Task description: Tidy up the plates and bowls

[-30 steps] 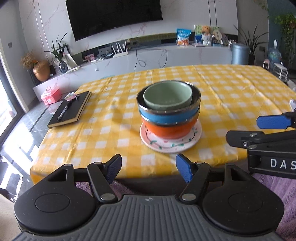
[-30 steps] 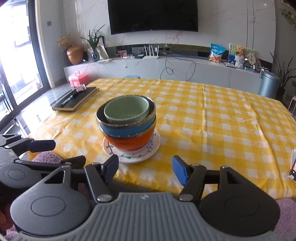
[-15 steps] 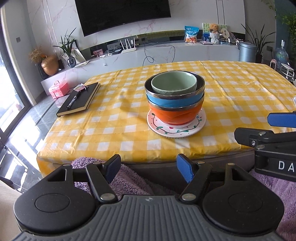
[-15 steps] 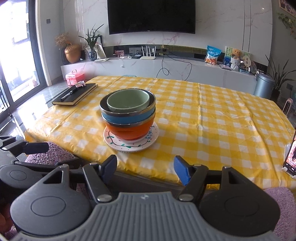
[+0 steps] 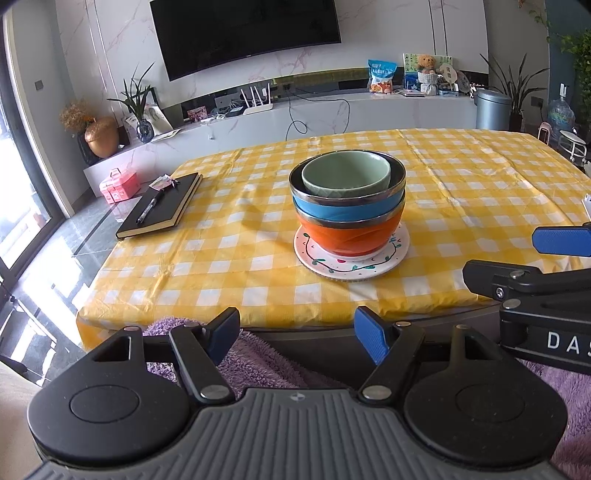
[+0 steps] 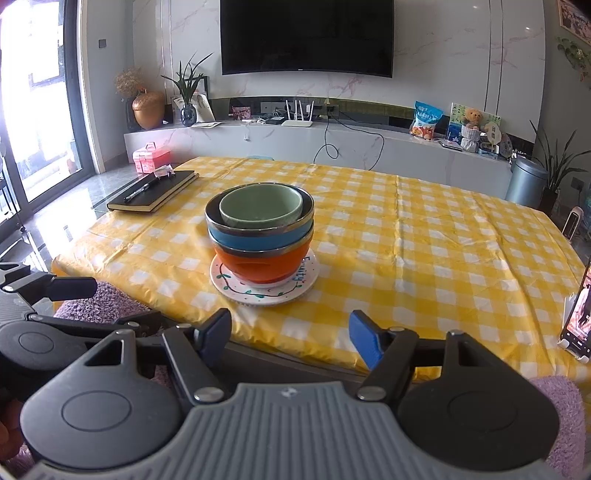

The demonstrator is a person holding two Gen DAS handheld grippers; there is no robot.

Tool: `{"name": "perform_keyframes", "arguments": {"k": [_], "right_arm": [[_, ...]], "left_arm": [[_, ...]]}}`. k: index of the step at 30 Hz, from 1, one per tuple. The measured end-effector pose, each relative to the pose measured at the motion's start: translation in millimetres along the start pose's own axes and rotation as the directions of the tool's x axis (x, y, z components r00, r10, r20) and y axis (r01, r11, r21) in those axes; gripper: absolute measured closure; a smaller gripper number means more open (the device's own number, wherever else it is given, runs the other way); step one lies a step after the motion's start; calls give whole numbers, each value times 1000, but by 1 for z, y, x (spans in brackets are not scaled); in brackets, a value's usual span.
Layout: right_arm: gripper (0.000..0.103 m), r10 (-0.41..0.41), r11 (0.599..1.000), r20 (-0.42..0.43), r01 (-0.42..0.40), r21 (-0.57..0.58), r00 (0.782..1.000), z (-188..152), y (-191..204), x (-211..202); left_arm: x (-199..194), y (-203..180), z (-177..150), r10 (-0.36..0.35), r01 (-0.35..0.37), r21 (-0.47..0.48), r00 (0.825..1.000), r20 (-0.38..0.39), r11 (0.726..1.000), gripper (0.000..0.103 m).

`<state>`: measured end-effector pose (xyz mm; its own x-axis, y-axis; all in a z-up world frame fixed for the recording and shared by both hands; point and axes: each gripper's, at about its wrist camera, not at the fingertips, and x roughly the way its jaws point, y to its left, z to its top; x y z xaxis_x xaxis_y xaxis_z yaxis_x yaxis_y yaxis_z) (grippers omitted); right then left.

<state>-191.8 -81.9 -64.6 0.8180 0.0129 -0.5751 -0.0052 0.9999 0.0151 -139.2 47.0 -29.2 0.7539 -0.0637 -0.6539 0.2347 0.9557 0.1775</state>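
Both hand-held grippers hang off the near edge of the bench, above a purple rug (image 5: pixel 255 354). Left hand-held gripper (image 5: pixel 295 330) has its blue-padded fingers spread apart with nothing between them; right hand-held gripper (image 6: pixel 290 334) is likewise apart and empty. In the left wrist view the right tool juts in from the right side, level with the near edge.

On the bench (image 5: pixel 229 254), covered in a yellow-and-white checked cloth, a stack stands close to the near edge, roughly midway along it. At the bottom lies a white plate (image 5: pixel 351 267) with a painted vine border. On it sits an orange bowl (image 5: pixel 349 236), nested in that a blue bowl (image 5: pixel 347 210), each with a metal rim, and inside the blue one a green bowl (image 5: pixel 345 173), upright.

Toward the far left corner lies a black notebook (image 5: pixel 160 210) with a pen (image 5: pixel 149 208) on its cover. At the right edge a phone (image 6: pixel 578 317) stands propped, seen only in part.

Beyond the bench runs a long white cabinet (image 6: pixel 369 147) with a pink box (image 6: pixel 151 155) on the floor at its left end, and a dark TV (image 6: pixel 306 35) hangs on the wall above.
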Motion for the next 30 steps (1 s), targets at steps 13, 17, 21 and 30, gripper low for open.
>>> {"name": "perform_keyframes", "arguments": {"k": [13, 17, 21, 30], "right_arm": [[33, -1, 1000, 1, 1, 1, 1000, -1, 0, 0], [33, -2, 1000, 0, 2, -3, 1000, -1, 0, 0], [33, -2, 1000, 0, 2, -3, 1000, -1, 0, 0], [33, -3, 1000, 2, 3, -7, 1000, -2, 0, 0]], "left_arm": [[0, 0, 0, -1, 1, 1, 1000, 1, 1000, 20], [0, -1, 0, 0, 0, 2, 1000, 1, 1000, 20], [0, -1, 0, 0, 0, 2, 1000, 2, 1000, 20], [0, -1, 0, 0, 0, 2, 1000, 2, 1000, 20]]}}
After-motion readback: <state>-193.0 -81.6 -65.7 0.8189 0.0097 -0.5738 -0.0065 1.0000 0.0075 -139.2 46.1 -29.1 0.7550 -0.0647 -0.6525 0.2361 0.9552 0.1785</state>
